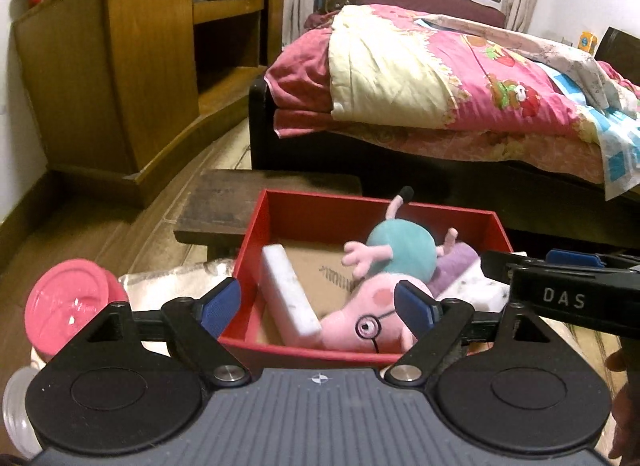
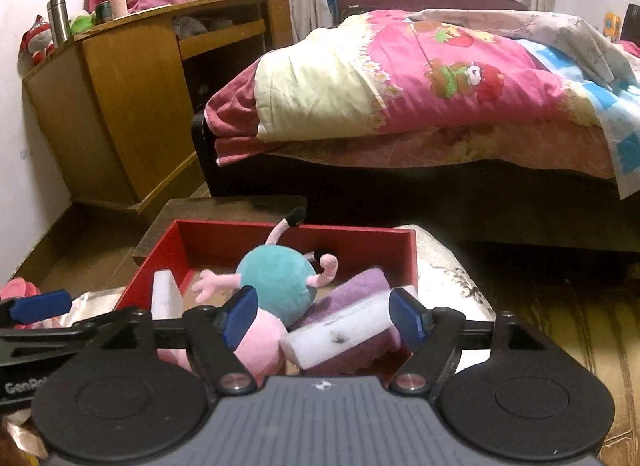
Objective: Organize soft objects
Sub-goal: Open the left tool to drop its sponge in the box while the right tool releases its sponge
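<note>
**Plush pig and foam blocks down in the red box, both grippers open**

Lying head-down in the open red cardboard box [image 1: 256, 250]: a pink plush pig toy with teal body and drawn-on glasses [image 1: 400, 256], one thin leg poking up toward 12 o'clock over the far wall. Beside it at 9 o'clock, a white rectangular foam block [image 1: 288, 294] leaning on the box floor; at 3 o'clock, a lilac folded towel-like cloth [image 2: 356, 286] and a second white foam block with a dark smudge [image 2: 340, 332] resting across it

Likely light and squashy throughout: plush giving under the pads and springing back, so best taken around the round teal belly, not by the thin limbs, which would flop and slip. Foam blocks probably stiffer but easily dented; best pinched across the short sides, mid-length. Cloth limp, better gathered at a fold

Left gripper [image 1: 318, 308] tilted down over the near wall, jaws wide, nothing pressed between the blue pads, the pig's head merely showing in the gap. Right gripper [image 2: 324, 316] angled down likewise at 3 o'clock of the left one, jaws apart at a moderate gap, astride the smudged block without touching it, holding nothing
</note>
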{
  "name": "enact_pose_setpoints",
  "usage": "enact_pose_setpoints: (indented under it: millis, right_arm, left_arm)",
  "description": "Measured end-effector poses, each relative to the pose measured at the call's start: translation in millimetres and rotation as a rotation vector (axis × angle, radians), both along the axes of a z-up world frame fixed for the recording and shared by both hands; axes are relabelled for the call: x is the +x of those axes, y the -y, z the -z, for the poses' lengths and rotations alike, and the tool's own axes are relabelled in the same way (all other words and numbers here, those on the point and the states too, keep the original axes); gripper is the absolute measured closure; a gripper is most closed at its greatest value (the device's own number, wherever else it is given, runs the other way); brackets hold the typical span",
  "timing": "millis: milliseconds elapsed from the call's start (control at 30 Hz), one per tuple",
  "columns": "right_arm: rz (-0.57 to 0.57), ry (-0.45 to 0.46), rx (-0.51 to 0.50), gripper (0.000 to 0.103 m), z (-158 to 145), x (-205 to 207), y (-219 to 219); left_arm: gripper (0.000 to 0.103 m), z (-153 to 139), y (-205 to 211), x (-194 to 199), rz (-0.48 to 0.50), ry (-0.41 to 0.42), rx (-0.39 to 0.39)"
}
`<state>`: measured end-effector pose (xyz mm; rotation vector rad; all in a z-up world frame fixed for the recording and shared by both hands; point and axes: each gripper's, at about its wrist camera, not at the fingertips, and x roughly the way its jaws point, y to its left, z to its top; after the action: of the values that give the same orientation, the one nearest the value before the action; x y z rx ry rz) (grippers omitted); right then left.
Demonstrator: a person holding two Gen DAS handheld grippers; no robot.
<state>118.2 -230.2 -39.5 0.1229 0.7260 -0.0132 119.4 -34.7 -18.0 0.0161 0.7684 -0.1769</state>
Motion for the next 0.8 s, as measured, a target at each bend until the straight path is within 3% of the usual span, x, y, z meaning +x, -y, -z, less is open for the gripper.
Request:
enact_pose_setpoints:
  millis: [433,800]
  right_arm:
    - [-0.025,-0.015,-0.060,0.054,1.1,-33.7,-12.3]
    - [-0.024,-0.035,-0.033,0.054,4.4,-65.1,-10.9]
  left_arm:
    - [0.021,2.9,-5.0,-32.5,0.019,-0.044,-0.024]
    - [0.021,1.8,-13.0,-53.3,0.035,-0.062,-0.041]
